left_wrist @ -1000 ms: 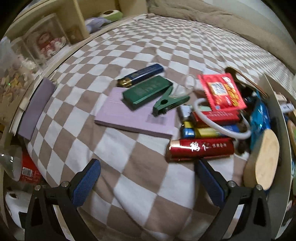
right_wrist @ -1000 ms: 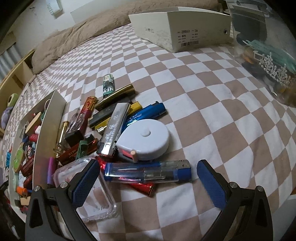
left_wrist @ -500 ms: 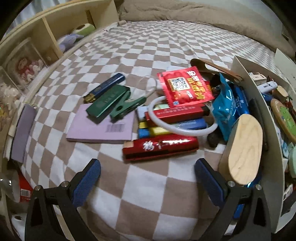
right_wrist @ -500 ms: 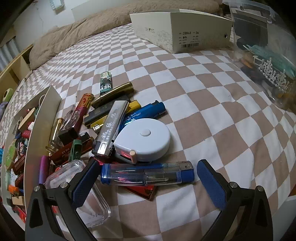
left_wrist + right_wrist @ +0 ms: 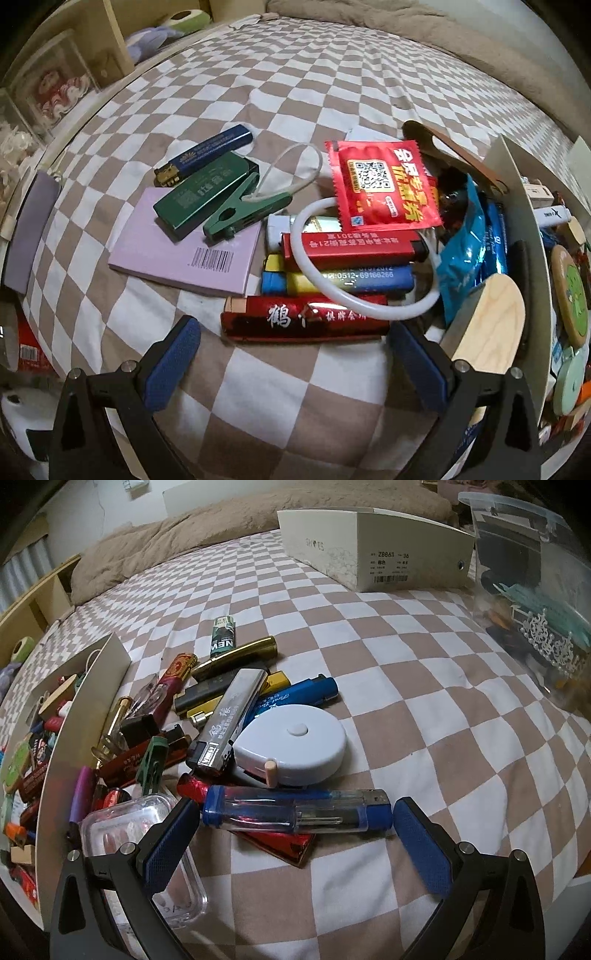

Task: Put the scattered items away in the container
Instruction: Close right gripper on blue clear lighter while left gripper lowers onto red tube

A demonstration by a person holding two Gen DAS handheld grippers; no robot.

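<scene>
In the left wrist view my left gripper [image 5: 295, 354] is open and empty, its pads either side of a glossy red lighter [image 5: 304, 324] lying crosswise just ahead. Behind it lie a white cable loop [image 5: 354, 302], a red sachet [image 5: 380, 188], a green clip [image 5: 245, 210] and a lilac booklet [image 5: 184, 251]. The cardboard container [image 5: 524, 206] stands at right, full of small items. In the right wrist view my right gripper [image 5: 291, 834] is open and empty around a clear blue lighter [image 5: 295, 810]. A white tape measure [image 5: 295, 746] and a silver lighter [image 5: 229, 720] lie beyond. The container [image 5: 74, 716] is at left.
A white shoebox [image 5: 373, 550] stands at the far side of the checkered bedspread. A clear plastic bin [image 5: 532, 590] with trinkets is at right. A small clear case [image 5: 144, 834] lies by the right gripper's left finger. Shelves [image 5: 55, 85] run along the bed's left edge.
The left gripper has swung right and moved in until the red lighter lies between its pads. The right gripper has edged forward, closing in on the clear blue lighter.
</scene>
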